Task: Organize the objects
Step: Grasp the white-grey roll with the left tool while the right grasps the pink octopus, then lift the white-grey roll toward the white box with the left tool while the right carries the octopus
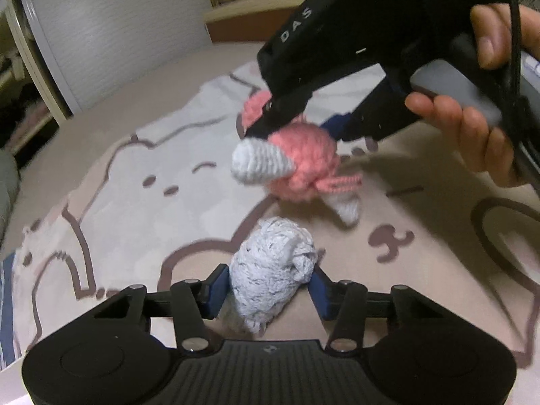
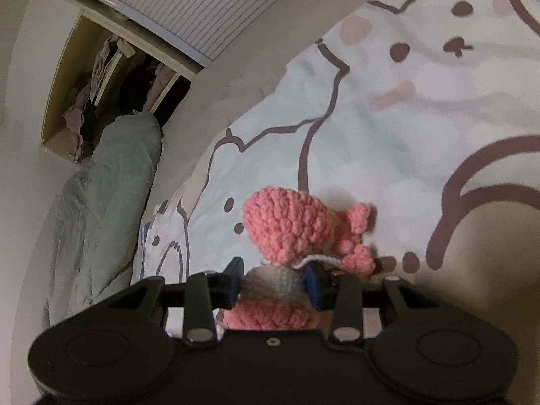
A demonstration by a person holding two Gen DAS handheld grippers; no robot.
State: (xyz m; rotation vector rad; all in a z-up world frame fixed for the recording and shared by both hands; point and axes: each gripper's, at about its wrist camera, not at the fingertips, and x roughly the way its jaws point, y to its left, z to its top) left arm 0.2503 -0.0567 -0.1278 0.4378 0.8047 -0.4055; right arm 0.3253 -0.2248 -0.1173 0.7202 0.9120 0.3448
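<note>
Left wrist view: left hand-held gripper [image 1: 270,290] clamps a white knitted bundle [image 1: 273,270] above the bedspread [image 1: 118,185]. Only this view shows the person's hand [image 1: 472,135]. Right wrist view: right hand-held gripper [image 2: 273,285] grips the pink crocheted toy [image 2: 293,229]; open closet [image 2: 111,91] visible.

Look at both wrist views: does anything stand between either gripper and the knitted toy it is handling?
Nothing visible does. The right gripper is already closed on the pink knitted toy, and the white knitted toy sits directly between the left gripper's fingers.
</note>
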